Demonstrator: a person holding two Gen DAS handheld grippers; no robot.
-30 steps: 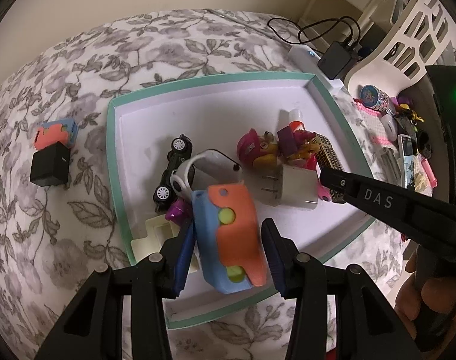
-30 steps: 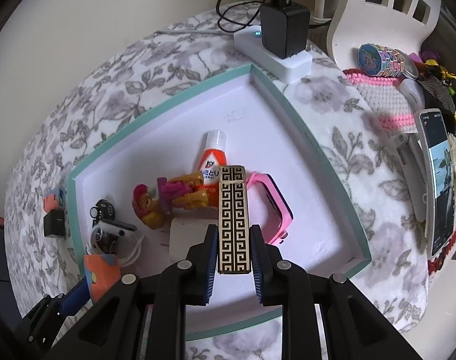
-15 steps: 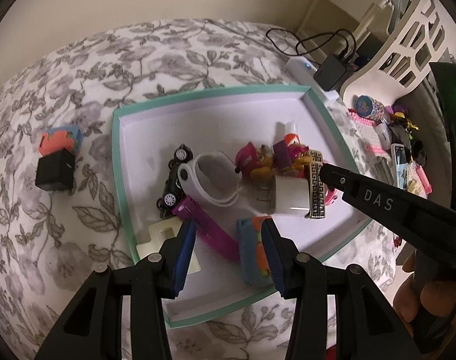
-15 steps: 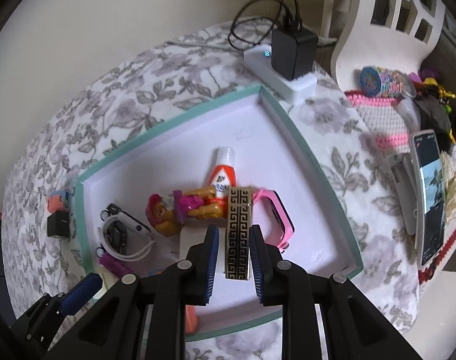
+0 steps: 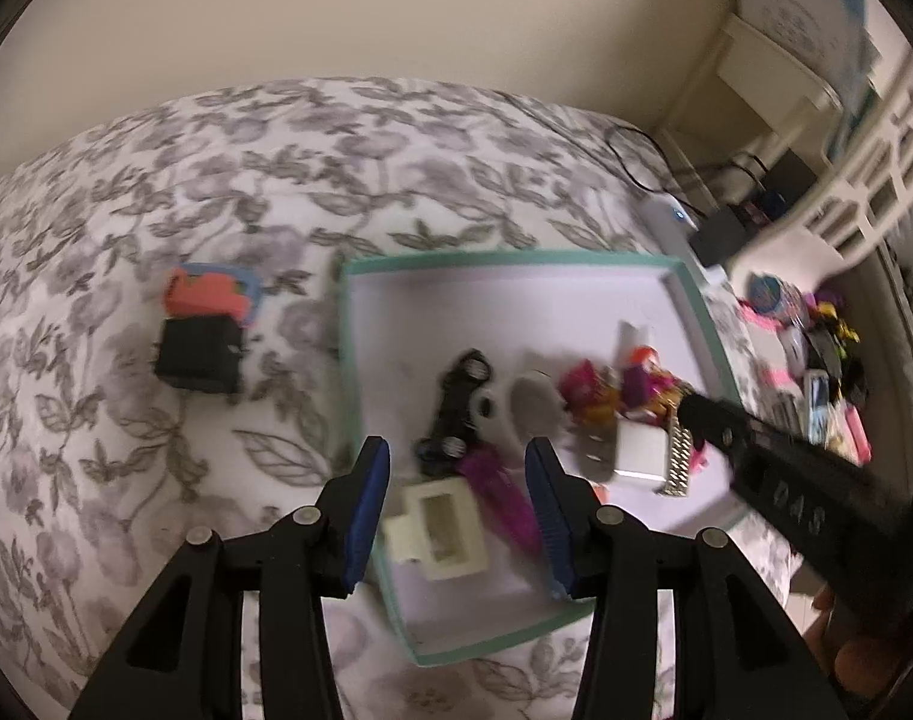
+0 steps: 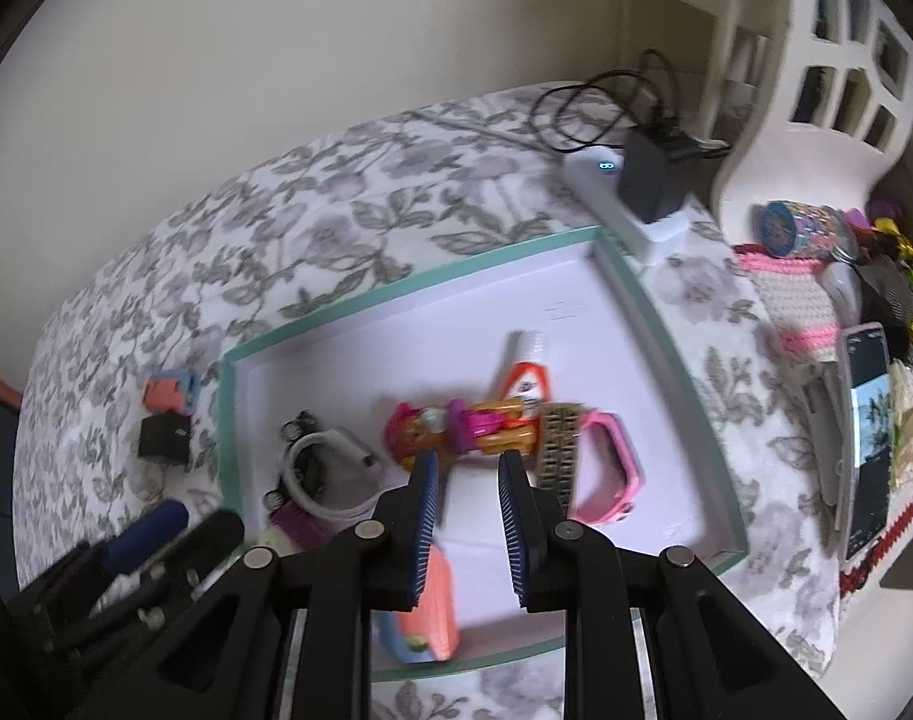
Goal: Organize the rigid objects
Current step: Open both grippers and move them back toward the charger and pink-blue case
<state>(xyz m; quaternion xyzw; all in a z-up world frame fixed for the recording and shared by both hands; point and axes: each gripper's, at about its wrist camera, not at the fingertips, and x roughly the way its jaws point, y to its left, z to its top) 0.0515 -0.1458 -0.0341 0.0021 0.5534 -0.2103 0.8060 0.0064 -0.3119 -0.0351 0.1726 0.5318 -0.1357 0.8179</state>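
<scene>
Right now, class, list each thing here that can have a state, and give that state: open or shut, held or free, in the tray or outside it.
left gripper: open, holding nothing
right gripper: open, holding nothing
teal-rimmed tray: lidless, holding toys
patterned strap: free, in tray
blue-and-orange toy: free, in tray
black block: outside tray
power strip light: lit
phone: screen on

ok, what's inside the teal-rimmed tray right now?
In the teal-rimmed tray: toy pup figure, glue bottle, pink watch, patterned metal band, black toy car, orange-blue toy. The gripper fingers cover the tray's near middle.
</scene>
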